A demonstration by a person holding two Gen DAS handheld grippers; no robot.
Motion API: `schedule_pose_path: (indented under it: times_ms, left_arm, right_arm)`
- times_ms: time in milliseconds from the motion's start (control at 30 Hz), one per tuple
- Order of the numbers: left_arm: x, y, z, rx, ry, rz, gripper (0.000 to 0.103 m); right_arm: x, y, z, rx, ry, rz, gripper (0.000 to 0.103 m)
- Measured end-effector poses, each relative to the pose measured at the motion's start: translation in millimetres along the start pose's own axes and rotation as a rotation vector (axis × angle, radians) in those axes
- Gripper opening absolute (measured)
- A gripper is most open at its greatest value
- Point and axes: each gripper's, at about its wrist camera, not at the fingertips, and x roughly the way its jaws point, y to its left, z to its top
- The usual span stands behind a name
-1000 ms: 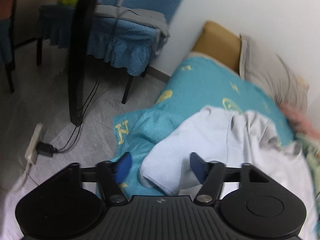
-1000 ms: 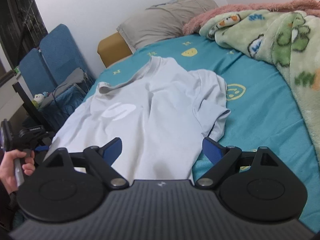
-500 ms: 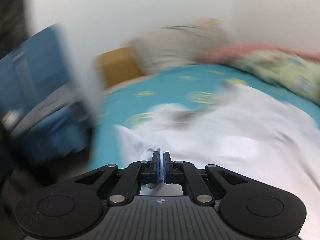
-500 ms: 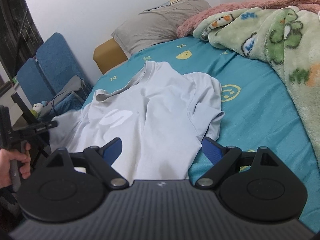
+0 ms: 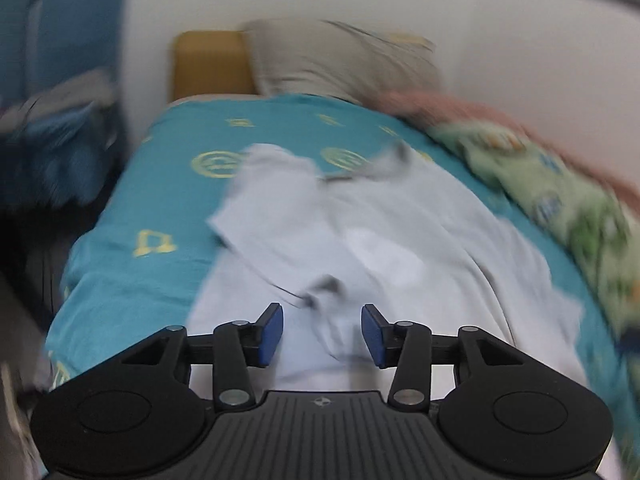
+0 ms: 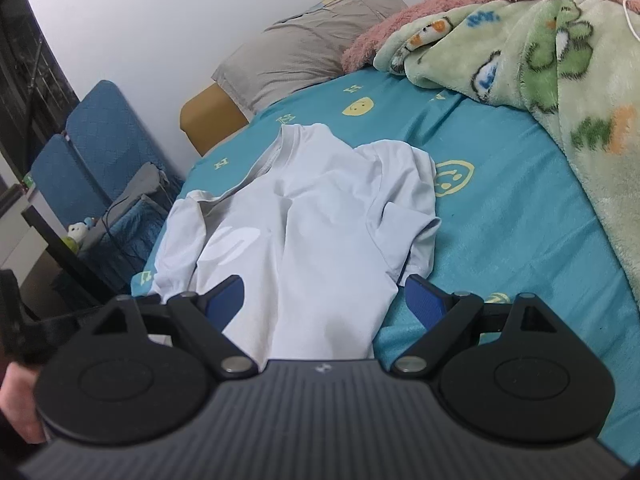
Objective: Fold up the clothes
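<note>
Fingers point(image 5: 270, 334) apart (both grippers) over T-shirt point(image 6: 320, 216), nothing gripped.

Left gripper point(image 5: 322, 334) hovers low over the white shirt point(image 5: 360, 248), jaws parted; right gripper point(image 6: 324, 300) hovers over its hem, jaws spread wide

Item count, both views combined:

- T-shirt point(image 6: 312, 216): one, pale, lying spread on the sheet.
- Sheet point(image 6: 520, 208): one, teal with yellow prints.
- Pillow point(image 6: 308, 48): one, grey, at the head of the bed.
- Blanket point(image 6: 560, 60): one, green with cartoon figures, pink on its reverse.
- Chairs point(image 6: 92, 152): two, blue, side by side at the wall.
- Toy point(image 6: 76, 234): one, small; details too small to tell.
- Grippers: two, left gripper point(image 5: 322, 334) and right gripper point(image 6: 324, 300), each with two blue pads point(image 5: 272, 332), four pads in total.
</note>
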Motion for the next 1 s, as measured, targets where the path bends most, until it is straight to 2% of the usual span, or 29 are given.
schedule_pose_path:
  times_ms: [133,200,267,367,400,500,667,800,900,1000]
  left_arm:
    - [32,43,24,-0.248,-0.017,0.051,0.050]
    - [43,57,26,-0.333,-0.032,0.085,0.050]
    - [58,62,31,-0.372,-0.046,0.090,0.049]
    - [73,59,39,-0.372,-0.067,0.097,0.042]
    - [77,57,40,-0.378,-0.066,0.103,0.028]
    - [76,57,46,-0.375,-0.088,0.124,0.010]
    - [47,72,73,-0.293,-0.132,0.156,0.003]
    - [29,96,104,-0.227,-0.167,0.240,0.001]
    - [29,116,125,-0.179,-0.128,0.315,0.001]
    - [36,125,129,-0.225,-0.091,0.246,0.004]
  right_arm:
    - [1,-1,0,0.001,0.001,-0.005,0.089]
    - [2,-2,0,0.001,0.003,-0.010,0.089]
    - [4,-3,-1,-0.001,0.006,-0.013,0.089]
    - [9,-4,-2,-0.005,0.015,-0.017,0.089]
    - [11,-4,-3,-0.007,0.019,-0.017,0.089]
    - [15,-6,-4,-0.010,0.027,-0.016,0.089]
    - [16,-6,-8,-0.012,0.041,-0.015,0.089]
    - [16,-3,-12,-0.033,0.052,-0.026,0.089]
    - [17,-1,-14,-0.051,0.047,-0.040,0.089]
    - [23,-1,-13,-0.054,0.049,-0.056,0.089]
